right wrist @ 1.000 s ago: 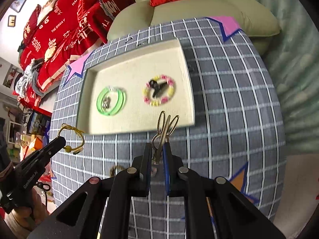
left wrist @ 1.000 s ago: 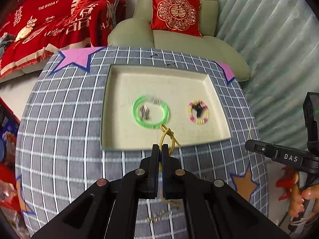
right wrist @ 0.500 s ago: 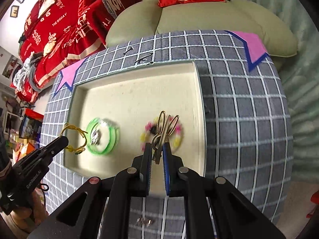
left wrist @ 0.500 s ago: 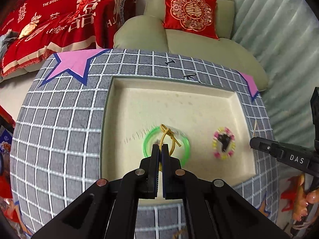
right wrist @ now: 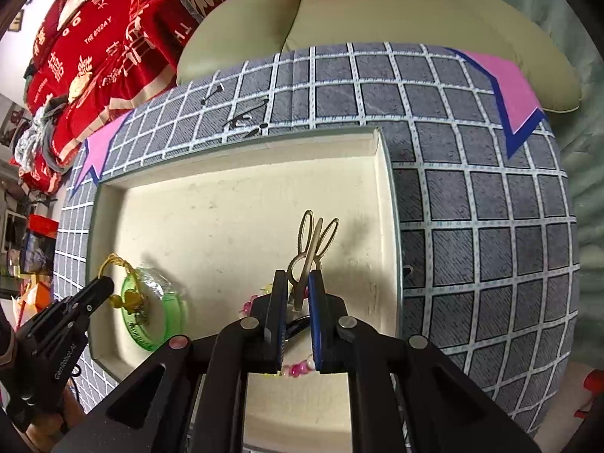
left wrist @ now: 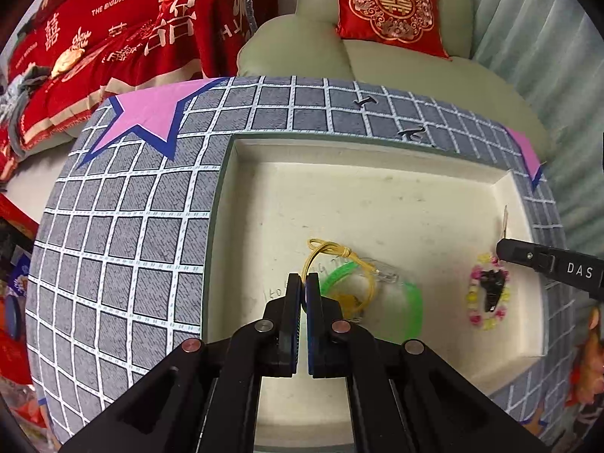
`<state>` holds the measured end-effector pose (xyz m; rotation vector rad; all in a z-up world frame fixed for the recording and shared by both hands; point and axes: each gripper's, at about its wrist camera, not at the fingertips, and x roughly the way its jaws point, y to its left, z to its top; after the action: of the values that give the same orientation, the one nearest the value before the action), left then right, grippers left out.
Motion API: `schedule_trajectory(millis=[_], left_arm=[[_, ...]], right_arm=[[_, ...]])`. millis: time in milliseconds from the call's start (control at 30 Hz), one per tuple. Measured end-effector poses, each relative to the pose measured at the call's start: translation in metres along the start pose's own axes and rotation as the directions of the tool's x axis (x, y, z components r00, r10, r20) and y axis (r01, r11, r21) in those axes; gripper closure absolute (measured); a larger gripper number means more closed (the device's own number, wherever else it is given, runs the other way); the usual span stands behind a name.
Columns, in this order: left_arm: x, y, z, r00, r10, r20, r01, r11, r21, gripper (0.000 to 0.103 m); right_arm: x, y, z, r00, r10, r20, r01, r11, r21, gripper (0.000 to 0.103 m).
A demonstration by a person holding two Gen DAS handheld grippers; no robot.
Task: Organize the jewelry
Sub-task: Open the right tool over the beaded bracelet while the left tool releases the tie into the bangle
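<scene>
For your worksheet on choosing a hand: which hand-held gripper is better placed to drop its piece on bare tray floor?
Probably the right hand-held gripper: its gold hair clip reaches over bare tray, while the left hand-held gripper holds its yellow cord bracelet over the green bangle.

I am holding a gold hair clip (right wrist: 315,243) clamped in my right claw (right wrist: 298,283) over the tray (right wrist: 234,204), near its right edge. My left claw (right wrist: 100,287) is gripping a yellow cord (right wrist: 115,262) above the green bangle (right wrist: 151,317) by the tray's left edge.

Left tool (left wrist: 304,283) clamped shut, right tool (right wrist: 298,283) likewise, both angled steeply down.
</scene>
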<state>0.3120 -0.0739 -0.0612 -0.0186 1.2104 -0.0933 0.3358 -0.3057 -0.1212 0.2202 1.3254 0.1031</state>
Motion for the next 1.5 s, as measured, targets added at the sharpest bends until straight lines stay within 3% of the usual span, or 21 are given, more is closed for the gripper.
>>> schedule_trajectory(millis=[333, 367, 433, 467, 500, 867, 1167, 1500], left_arm=[[-0.006, -0.015, -0.003, 0.998, 0.068, -0.018, -0.066, 0.995, 0.073, 0.091], [-0.008, -0.017, -0.003, 0.997, 0.074, -0.018, -0.072, 0.994, 0.08, 0.091], [-0.011, -0.019, -0.004, 0.996, 0.086, -0.016, -0.084, 0.992, 0.089, 0.091], [-0.012, -0.02, -0.004, 0.995, 0.094, -0.016, -0.092, 0.991, 0.095, 0.091], [-0.014, -0.021, -0.004, 0.995, 0.1, -0.017, -0.098, 0.99, 0.101, 0.091], [-0.035, -0.025, -0.004, 0.993, 0.119, -0.005, -0.117, 0.985, 0.13, 0.091], [-0.045, -0.029, -0.003, 0.994, 0.105, -0.022, -0.101, 0.985, 0.142, 0.091], [-0.073, -0.028, -0.009, 0.997, 0.078, -0.027, -0.074, 0.989, 0.126, 0.091]], right_arm=[[0.005, 0.001, 0.001, 1.0, 0.013, -0.018, -0.013, 1.0, -0.008, 0.09], [0.005, 0.001, 0.001, 1.0, 0.013, -0.02, -0.014, 1.0, -0.006, 0.085], [0.005, 0.0, 0.0, 0.999, 0.029, -0.022, -0.029, 1.0, 0.004, 0.063], [0.004, 0.001, 0.0, 0.999, 0.039, -0.015, -0.039, 0.999, 0.009, 0.047], [0.001, 0.001, -0.001, 0.999, 0.053, -0.003, -0.053, 0.999, 0.014, 0.044], [-0.034, -0.007, -0.01, 0.989, 0.14, 0.053, -0.144, 0.986, 0.084, 0.044], [-0.055, -0.01, -0.025, 0.984, 0.16, 0.076, -0.167, 0.981, 0.101, 0.043], [-0.078, -0.014, -0.051, 0.974, 0.203, 0.097, -0.215, 0.968, 0.131, 0.027]])
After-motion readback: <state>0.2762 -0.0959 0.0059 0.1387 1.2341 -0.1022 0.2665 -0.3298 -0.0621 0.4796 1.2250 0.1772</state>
